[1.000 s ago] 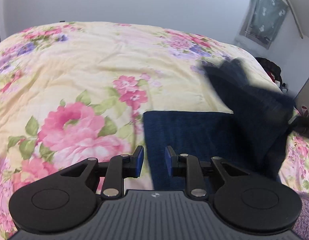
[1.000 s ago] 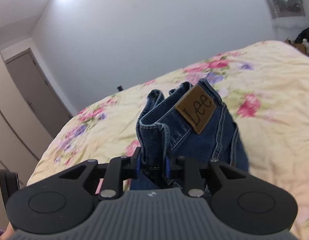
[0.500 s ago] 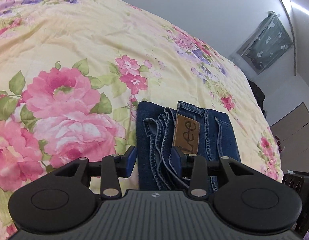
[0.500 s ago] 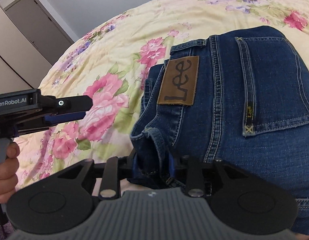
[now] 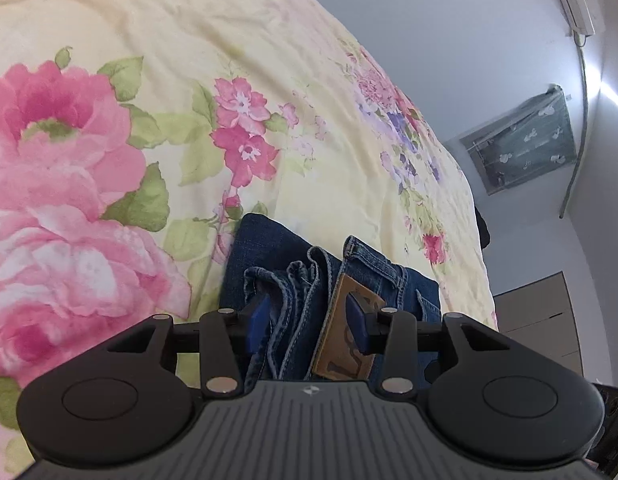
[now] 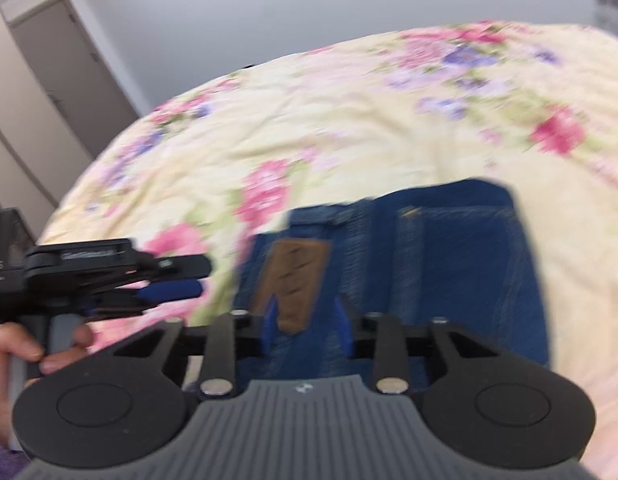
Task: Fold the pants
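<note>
The blue jeans (image 5: 293, 280) lie folded on the floral bedspread (image 5: 269, 80), with a brown leather patch (image 5: 345, 336) at the waistband. My left gripper (image 5: 307, 322) is open, its jaws straddling the bunched waistband and patch. In the blurred right wrist view the folded jeans (image 6: 449, 264) lie flat on the bedspread (image 6: 349, 120), patch (image 6: 295, 276) facing up. My right gripper (image 6: 307, 328) is open just above the waistband, holding nothing. The left gripper (image 6: 169, 290) shows at the left, held in a hand, beside the jeans.
A grey door (image 6: 69, 72) and wardrobe panels stand beyond the bed's left side. A grey patterned cloth (image 5: 521, 136) hangs on the wall at right, with a wooden cabinet (image 5: 537, 320) below. The bed's edge curves away on the right.
My right gripper has let go of the waistband, opened and pulled back; the jeans now lie flat. My left gripper has moved in over the waistband and opened wider.
</note>
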